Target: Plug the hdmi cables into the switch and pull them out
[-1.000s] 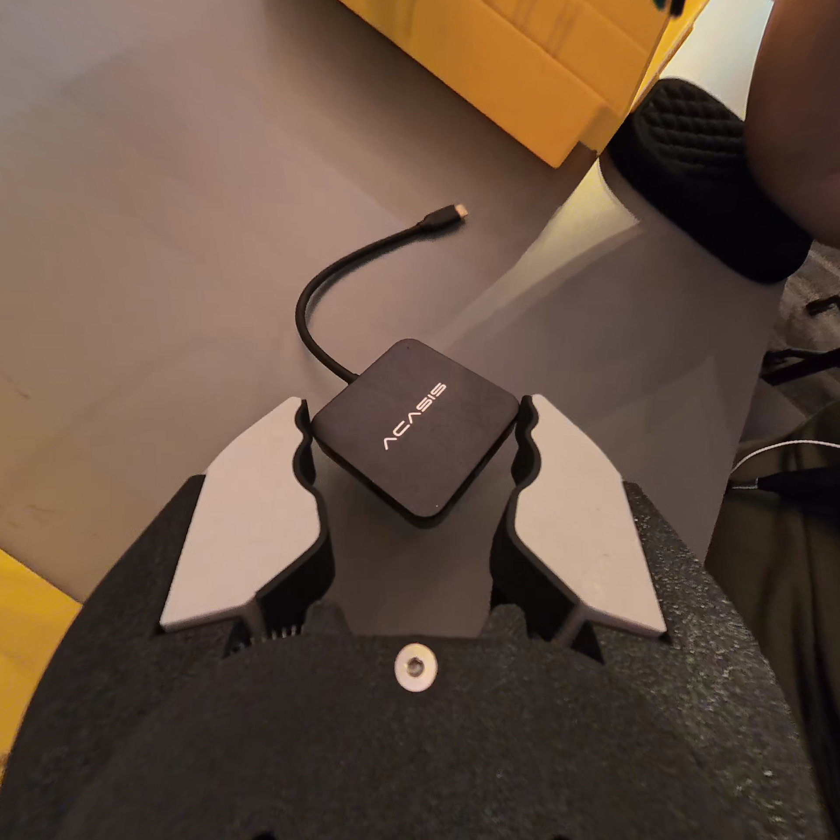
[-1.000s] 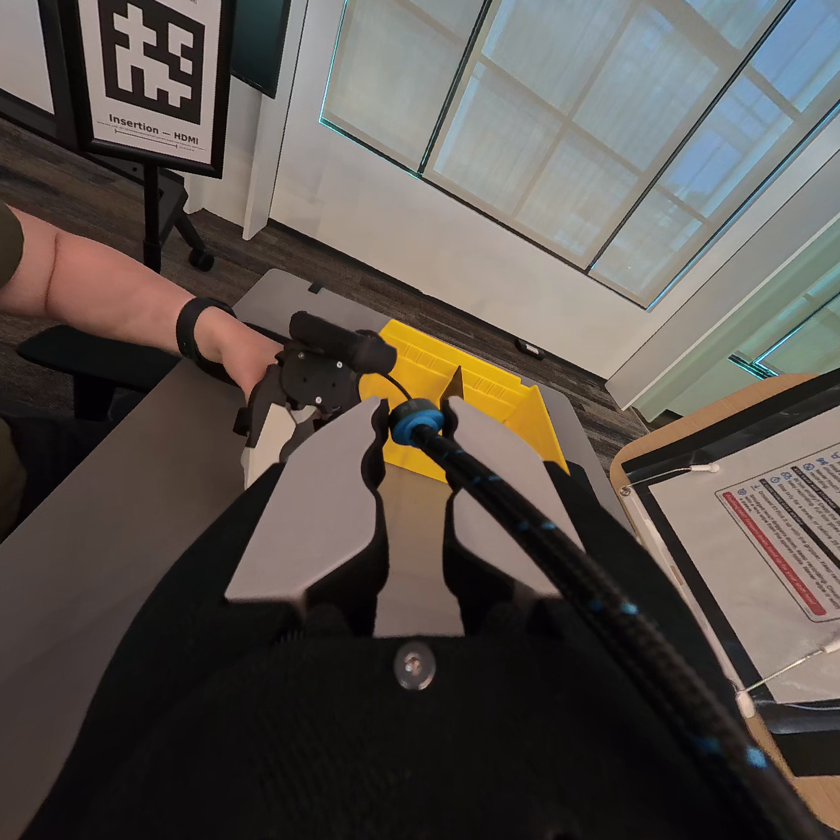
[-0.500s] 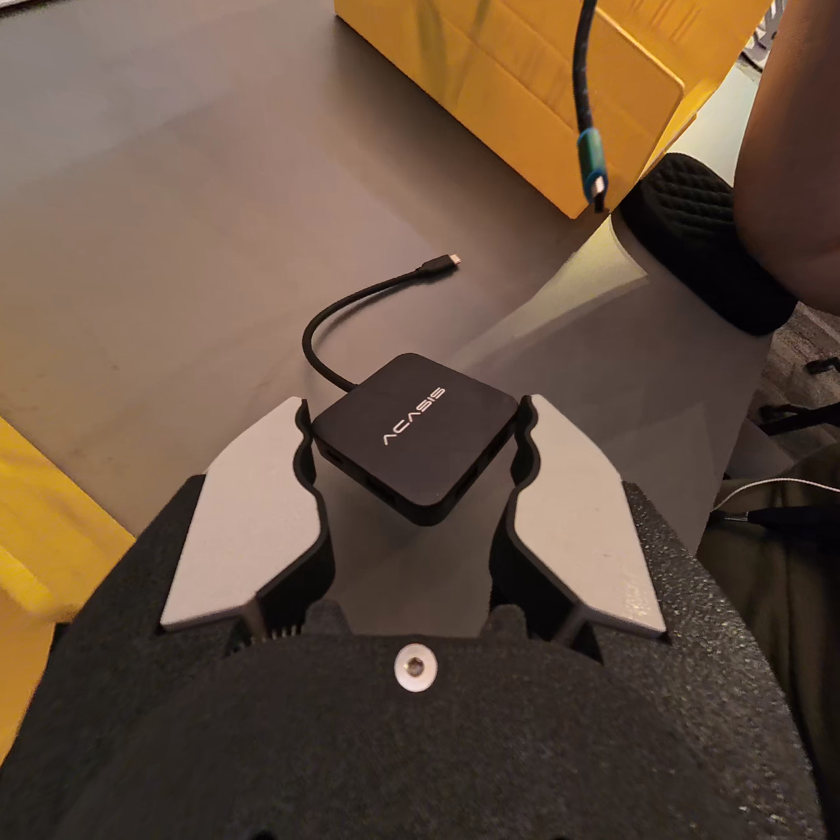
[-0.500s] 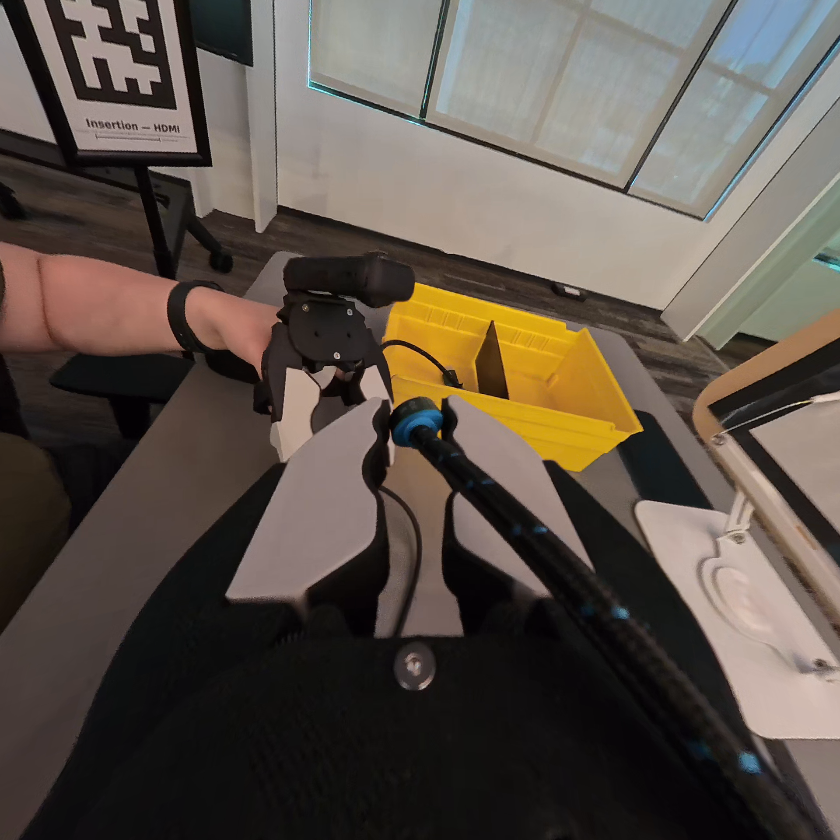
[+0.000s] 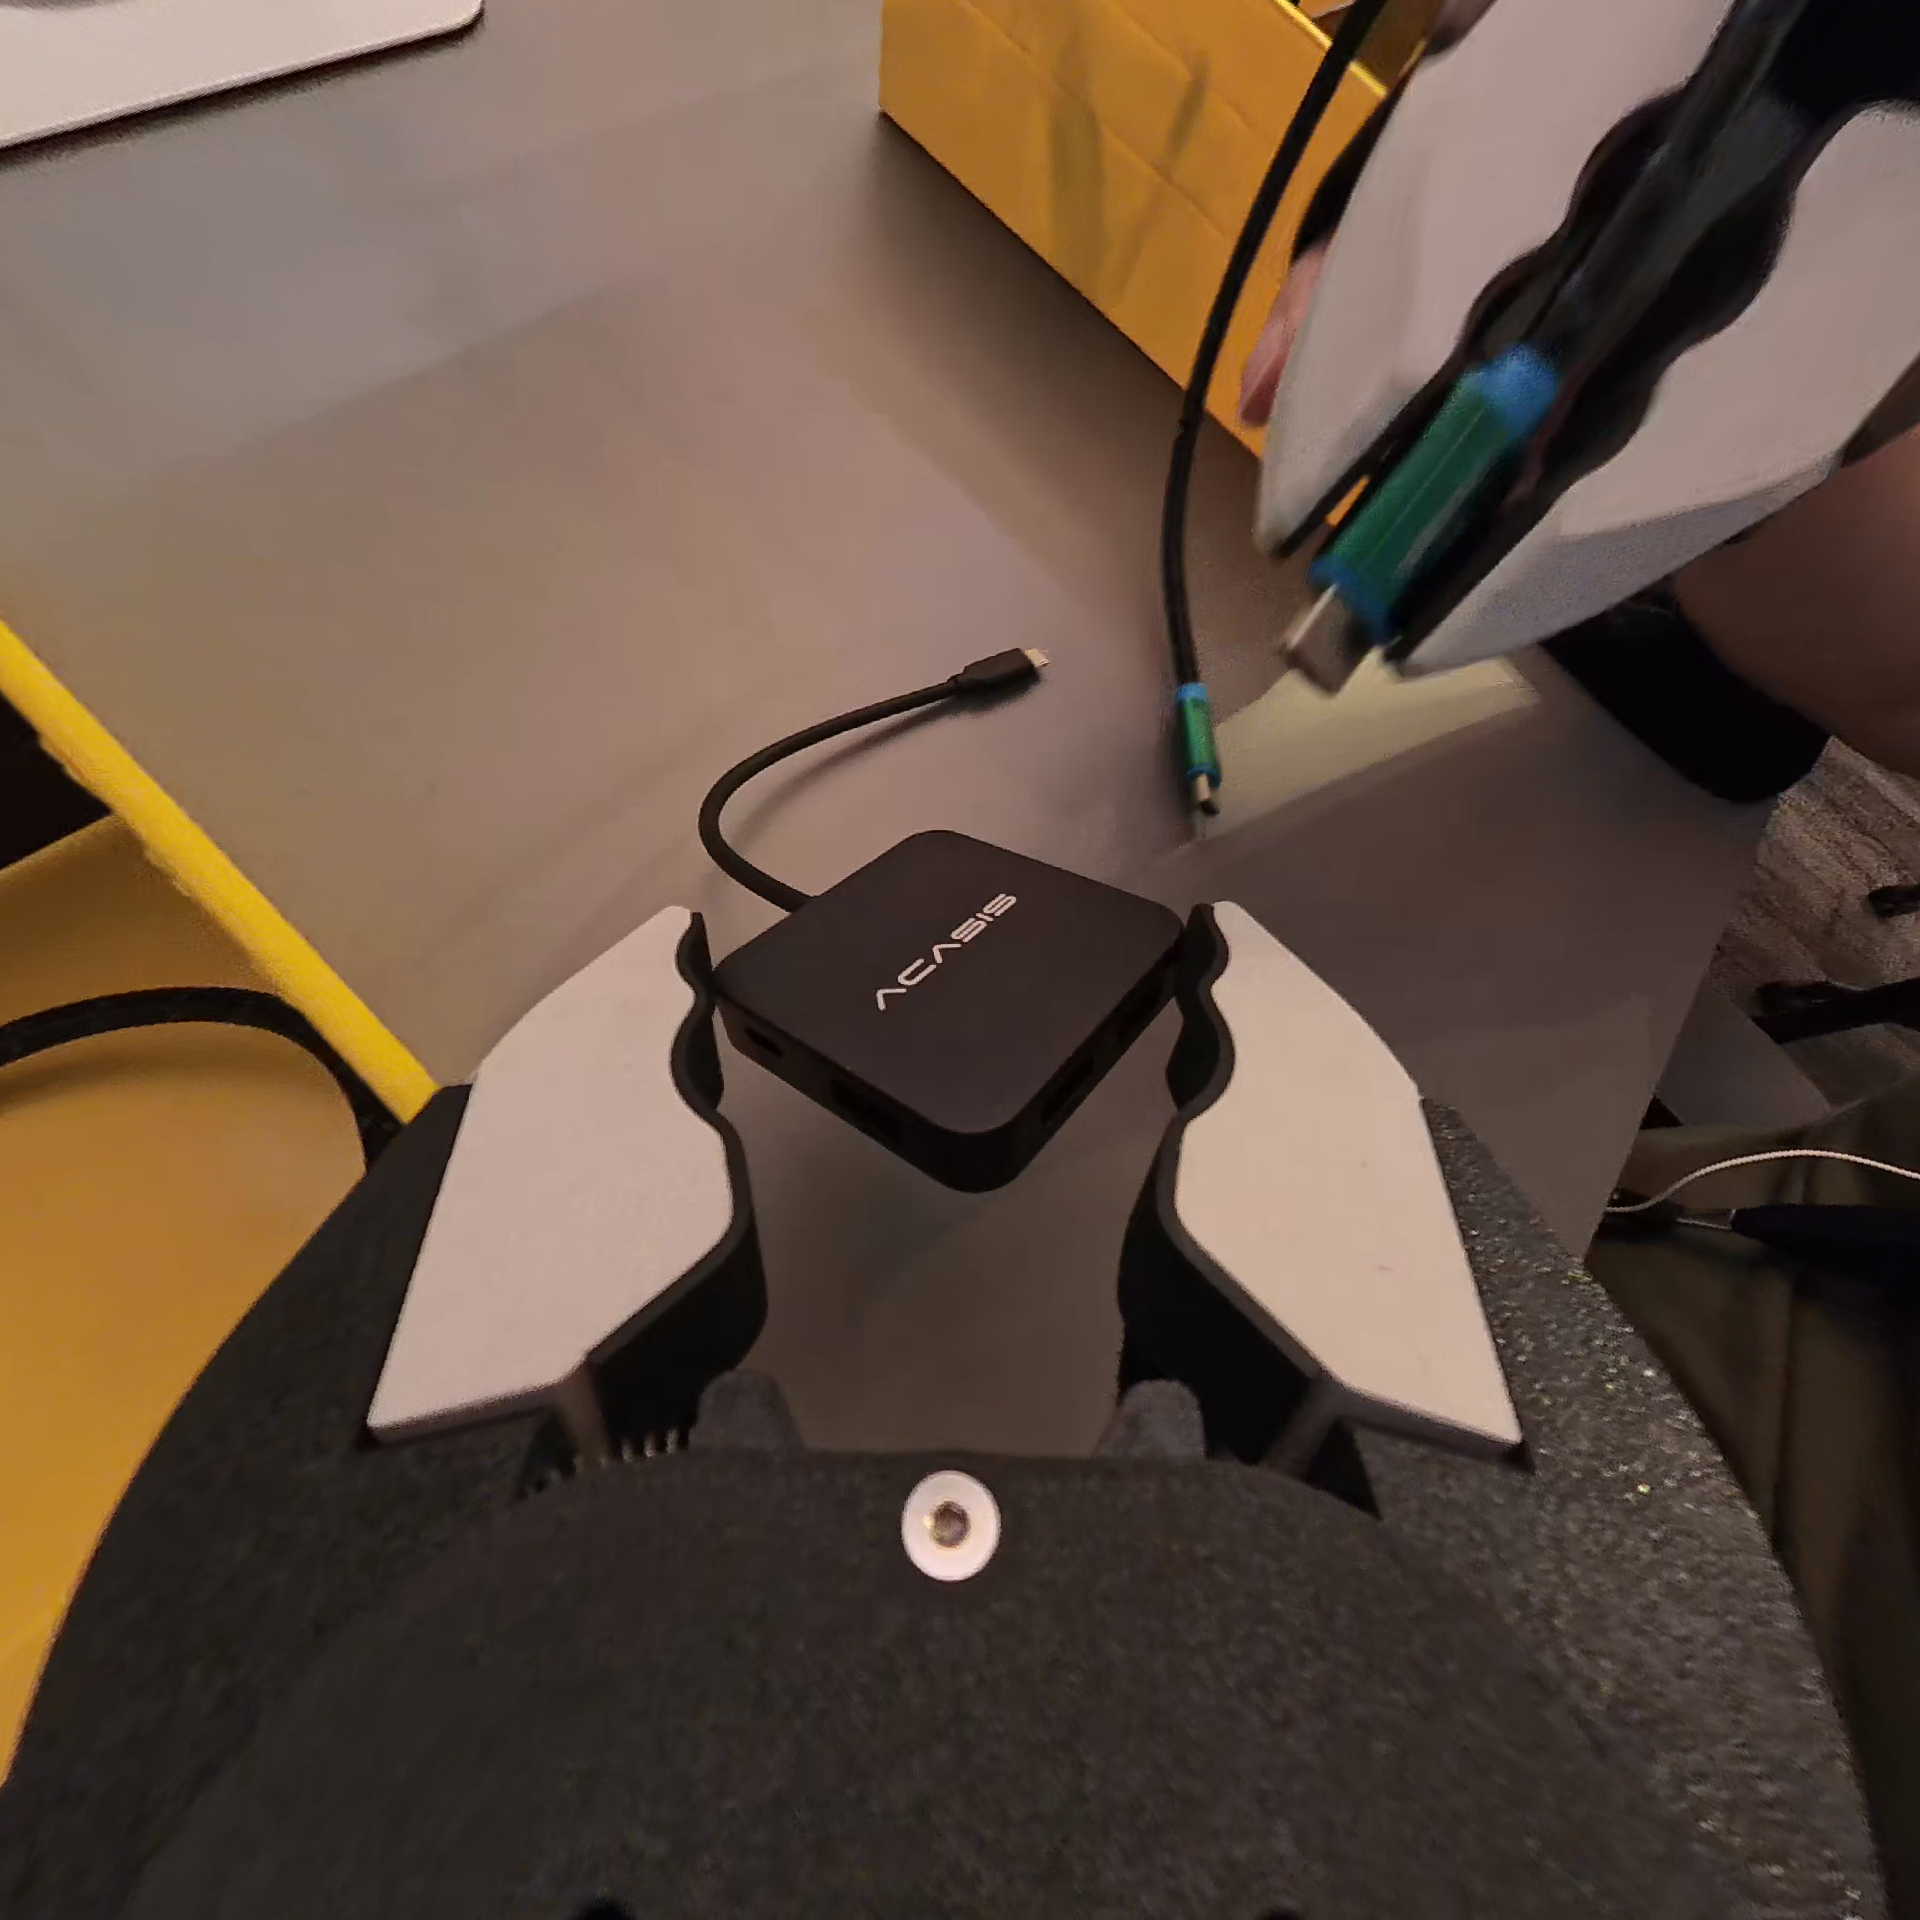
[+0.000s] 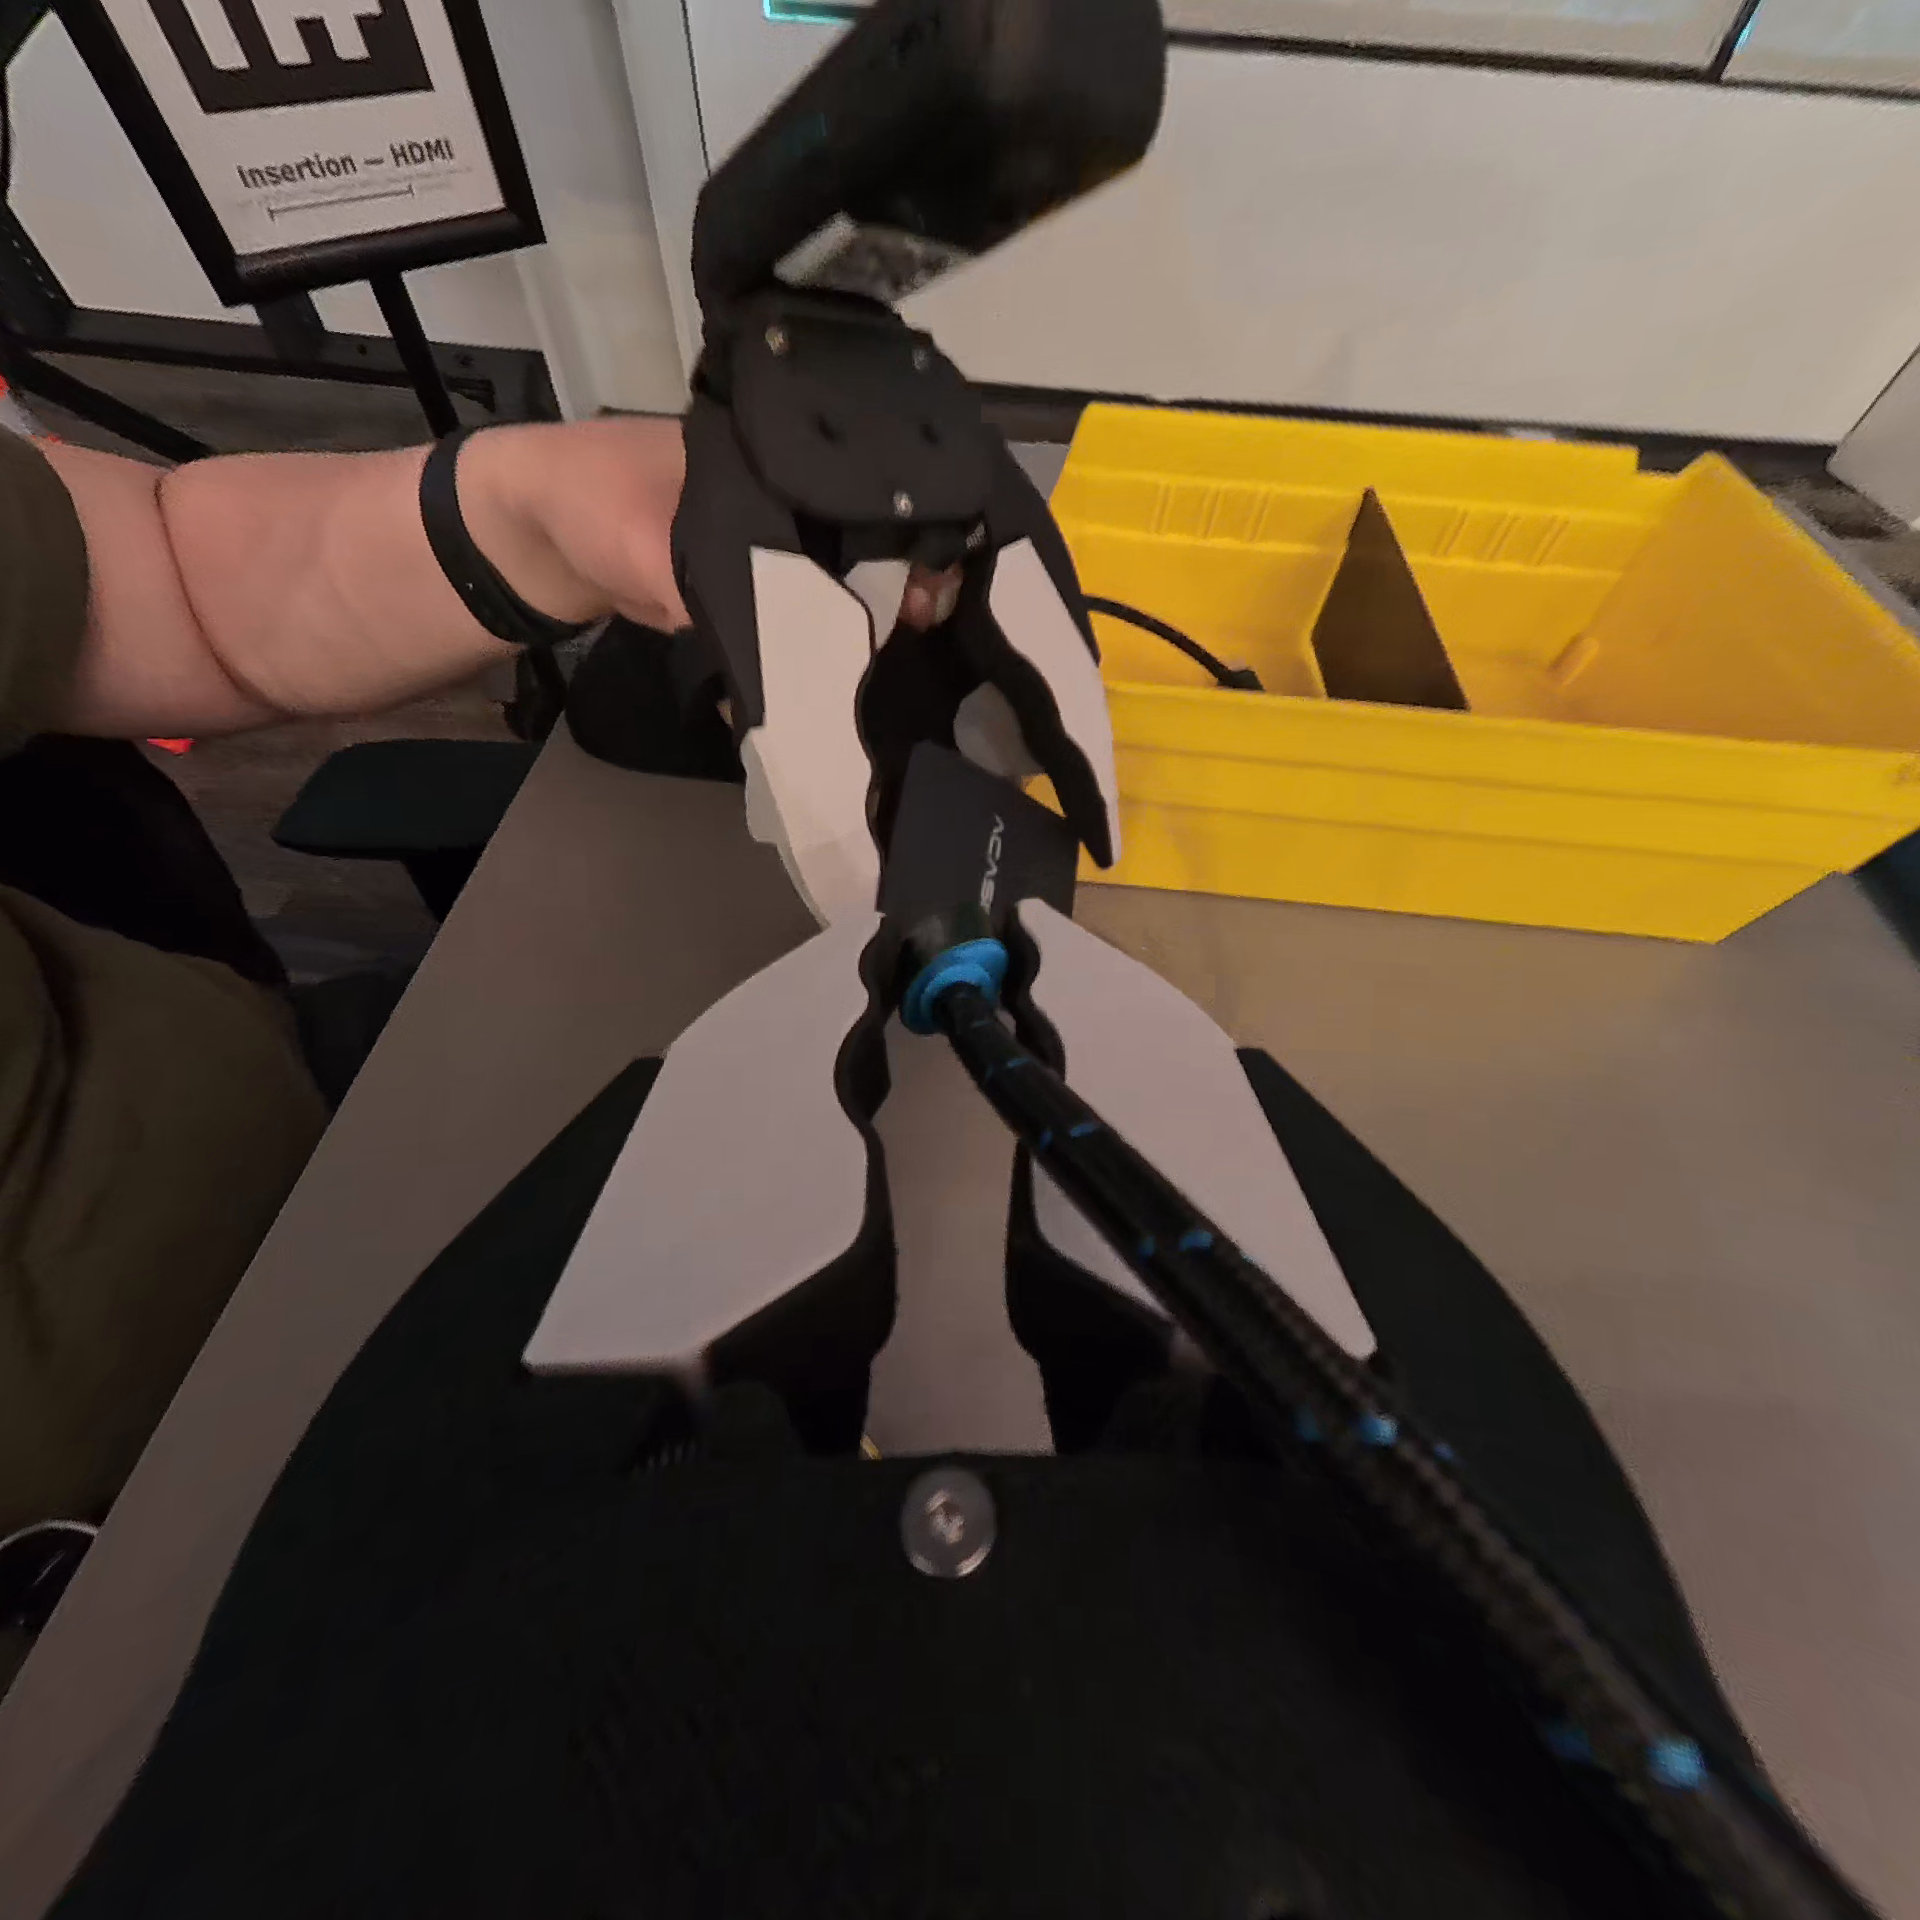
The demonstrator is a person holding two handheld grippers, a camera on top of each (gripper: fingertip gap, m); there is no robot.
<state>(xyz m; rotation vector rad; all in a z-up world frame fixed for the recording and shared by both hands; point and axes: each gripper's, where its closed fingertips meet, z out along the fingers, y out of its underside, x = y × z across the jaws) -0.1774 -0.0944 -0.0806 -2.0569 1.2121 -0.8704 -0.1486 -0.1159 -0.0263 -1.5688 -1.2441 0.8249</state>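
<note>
My left gripper point(image 5: 945, 925) is shut on the black square switch point(image 5: 966, 1029) and holds it by two opposite edges above the grey table point(image 5: 416, 468). The switch's short lead ends in a small plug point(image 5: 1003, 665) lying on the table. My right gripper point(image 6: 951, 951) is shut on the HDMI cable's plug point(image 6: 951, 987), which has a blue collar. In the left wrist view that plug point(image 5: 1434, 488) is green and blue with a bare metal tip, up and to the right of the switch and apart from it. In the right wrist view the switch point(image 6: 977, 842) sits just beyond the plug.
A yellow divided bin point(image 6: 1455, 810) stands on the table behind the switch. A second yellow bin point(image 5: 156, 935) with a dark cable is at the left. The cable's other plug point(image 5: 1195, 738) hangs down to the table. A sign on a stand point(image 6: 343, 156) is beyond the table.
My right gripper has come down and closer with the plug, now near the switch. My left gripper has kept hold of the switch and turned it toward the plug.
</note>
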